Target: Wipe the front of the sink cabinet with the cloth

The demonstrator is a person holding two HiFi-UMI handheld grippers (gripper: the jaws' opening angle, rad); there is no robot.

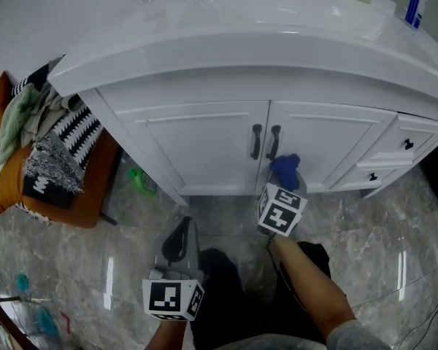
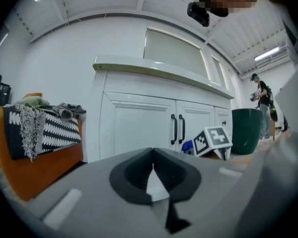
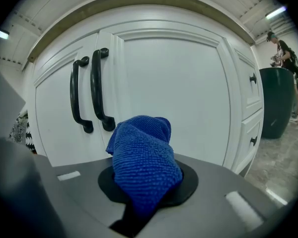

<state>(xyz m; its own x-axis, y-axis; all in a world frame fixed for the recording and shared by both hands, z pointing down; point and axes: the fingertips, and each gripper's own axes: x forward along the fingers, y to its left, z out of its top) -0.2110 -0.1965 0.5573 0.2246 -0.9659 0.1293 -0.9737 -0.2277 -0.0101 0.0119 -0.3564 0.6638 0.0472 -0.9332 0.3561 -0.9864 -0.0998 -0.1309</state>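
Note:
The white sink cabinet has two doors with black handles side by side. My right gripper is shut on a bunched blue cloth, held low in front of the right door, just right of the handles. In the right gripper view the blue cloth bulges out of the jaws of the right gripper; whether it touches the door is unclear. My left gripper hangs lower left, back from the cabinet. In its own view the left gripper is shut on nothing.
An orange seat piled with patterned clothes stands left of the cabinet. A green object lies on the floor by the cabinet's left corner. Drawers are on the right. A dark green bin and a person are far right.

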